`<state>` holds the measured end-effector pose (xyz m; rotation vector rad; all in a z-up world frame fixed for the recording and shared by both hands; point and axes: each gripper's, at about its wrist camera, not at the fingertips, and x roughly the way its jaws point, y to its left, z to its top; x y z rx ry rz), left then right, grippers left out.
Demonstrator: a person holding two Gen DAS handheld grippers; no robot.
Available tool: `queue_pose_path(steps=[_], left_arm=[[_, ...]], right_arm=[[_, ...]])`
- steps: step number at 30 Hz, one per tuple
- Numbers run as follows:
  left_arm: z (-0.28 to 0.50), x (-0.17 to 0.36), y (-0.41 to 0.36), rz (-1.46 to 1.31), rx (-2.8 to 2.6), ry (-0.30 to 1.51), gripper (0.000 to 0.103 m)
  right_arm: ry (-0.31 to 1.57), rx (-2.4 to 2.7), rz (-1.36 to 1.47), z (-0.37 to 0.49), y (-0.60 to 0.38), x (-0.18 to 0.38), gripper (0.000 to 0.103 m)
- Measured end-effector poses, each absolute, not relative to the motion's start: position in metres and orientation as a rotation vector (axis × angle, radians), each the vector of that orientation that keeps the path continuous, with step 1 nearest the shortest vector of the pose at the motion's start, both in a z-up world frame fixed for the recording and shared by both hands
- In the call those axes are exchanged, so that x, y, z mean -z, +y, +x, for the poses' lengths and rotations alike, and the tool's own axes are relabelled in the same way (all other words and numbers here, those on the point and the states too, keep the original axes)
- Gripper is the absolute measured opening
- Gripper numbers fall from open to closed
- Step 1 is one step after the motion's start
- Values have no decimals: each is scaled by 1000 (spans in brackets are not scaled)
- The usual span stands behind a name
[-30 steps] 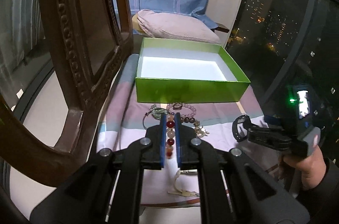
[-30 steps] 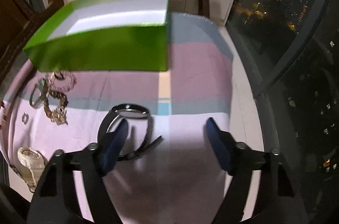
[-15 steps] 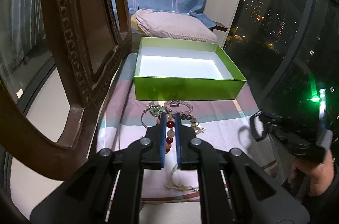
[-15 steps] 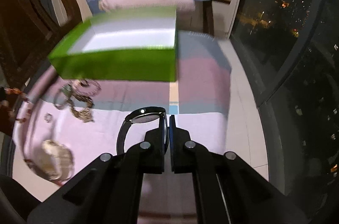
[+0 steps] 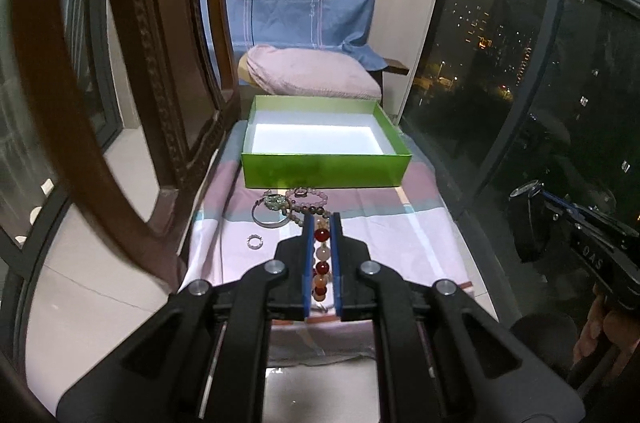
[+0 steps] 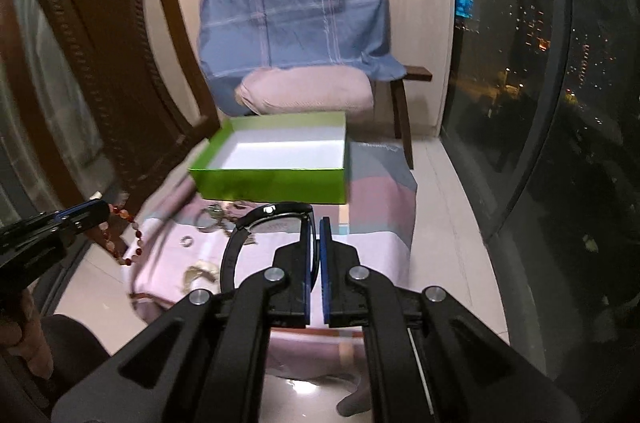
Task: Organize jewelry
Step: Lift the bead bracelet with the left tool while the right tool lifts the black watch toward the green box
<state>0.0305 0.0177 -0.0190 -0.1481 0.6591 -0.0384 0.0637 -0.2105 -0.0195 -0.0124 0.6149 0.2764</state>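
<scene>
My left gripper (image 5: 321,223) is shut on a red and cream bead bracelet (image 5: 321,265), which hangs from it in the right wrist view as the bead bracelet (image 6: 124,235). The left gripper (image 6: 94,211) shows there at the left edge. My right gripper (image 6: 315,227) is shut on the strap of a black wristwatch (image 6: 264,219), lifted above the cloth. The same watch (image 5: 524,193) and right gripper (image 5: 538,193) appear at the right of the left wrist view. An open green box (image 5: 326,171) with a white inside (image 6: 280,151) stands at the far end of the table.
On the striped pink cloth (image 5: 400,235) lie a pile of bracelets and a bangle (image 5: 280,207), a small ring (image 5: 254,242) and a pale watch (image 6: 198,273). A carved wooden chair back (image 5: 132,103) rises at the left. A pillow (image 5: 312,75) and blue cloth sit behind the box.
My right gripper shut on the black watch and lifted it off the cloth. My left gripper rose and drew back with the bead bracelet held in it.
</scene>
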Motion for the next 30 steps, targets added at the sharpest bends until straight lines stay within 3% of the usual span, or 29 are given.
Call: queue_pose_path(steps=[13,30], left_arm=[[-39,-16,-8,-99,40,589,8],[-58,-21,-21,-51,12,560,8]], right_arm=[[503,-328,36,-8,-224,-6,5],[465,-369,27,-30,-233,-10,5]])
